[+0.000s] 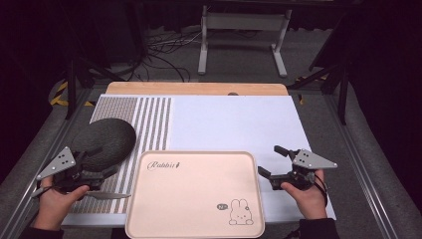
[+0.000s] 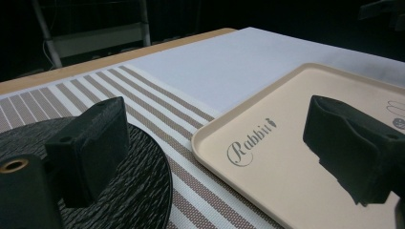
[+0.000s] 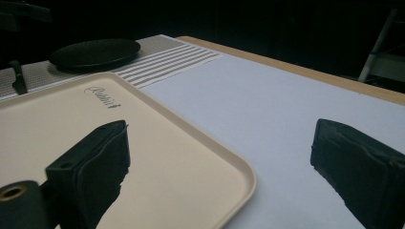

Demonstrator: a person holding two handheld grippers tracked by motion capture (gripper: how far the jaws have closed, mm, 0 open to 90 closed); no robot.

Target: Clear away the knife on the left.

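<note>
1. My left gripper (image 1: pixel 94 167) hangs with its jaws spread apart and nothing between them, over the near edge of the dark, round, woven placemat (image 1: pixel 105 142).

2. That placemat lies flat on the brown-and-white striped cloth (image 1: pixel 149 124) at the left of the table, just beyond and under my left jaws. In the left gripper view one jaw sits over the mat (image 2: pixel 138 191) and the other over the near left corner of the pale pink rectangular plastic tray with a rabbit drawing (image 2: pixel 267 157).

3. My right gripper (image 1: pixel 276 162) is also wide open and empty, straddling the tray's right rim (image 1: pixel 259 184): one jaw over the tray (image 3: pixel 157 157), the other over the plain white sheet (image 3: pixel 267 119).

4. The tray lies square in front of me, its long axis running left to right between my two hands.

5. As I judge it, the mat is the left hand's job: it lies right under that gripper and well apart from the right one, with the whole tray between.
</note>
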